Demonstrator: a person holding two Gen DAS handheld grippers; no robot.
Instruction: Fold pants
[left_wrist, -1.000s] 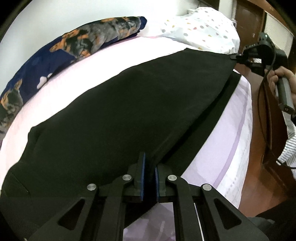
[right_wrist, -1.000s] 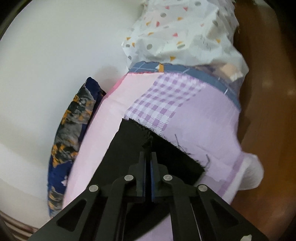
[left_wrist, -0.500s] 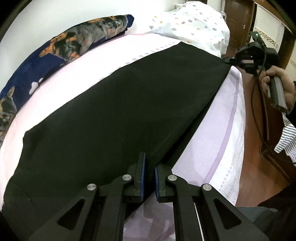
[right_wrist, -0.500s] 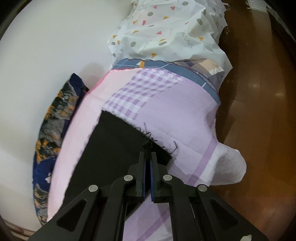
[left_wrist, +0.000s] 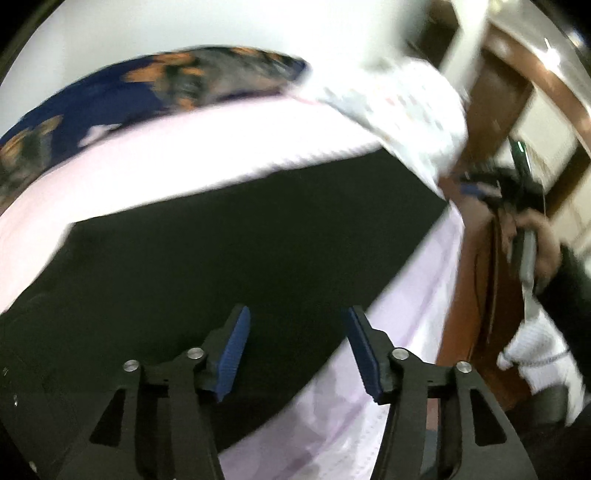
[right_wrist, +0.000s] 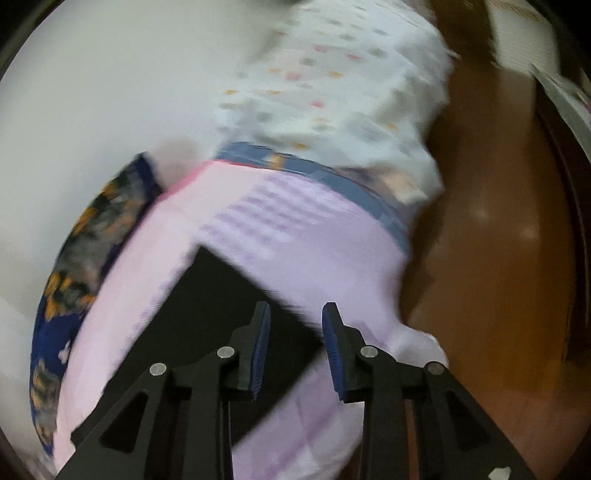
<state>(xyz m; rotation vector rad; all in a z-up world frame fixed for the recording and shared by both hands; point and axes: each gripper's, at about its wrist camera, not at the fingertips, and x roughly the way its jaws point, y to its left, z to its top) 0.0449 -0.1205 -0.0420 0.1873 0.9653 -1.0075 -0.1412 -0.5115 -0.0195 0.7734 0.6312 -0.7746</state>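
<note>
Both grippers' jaws have just been opening: the left gripper (left_wrist: 295, 347) wide, the right gripper (right_wrist: 295, 343) narrower, nothing between them. The black pants (left_wrist: 229, 258), clamped a second ago, lie flat on the pink bed (left_wrist: 184, 147) beyond the fingertips.

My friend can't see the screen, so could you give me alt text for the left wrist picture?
Blurred fisheye view: the open left gripper, its jaws just opened with nothing pinched between them, hovers over black pants spread flat on a pink bed sheet. A dark blue patterned pillow lies beyond, and at right a hand holds the right gripper.
</note>
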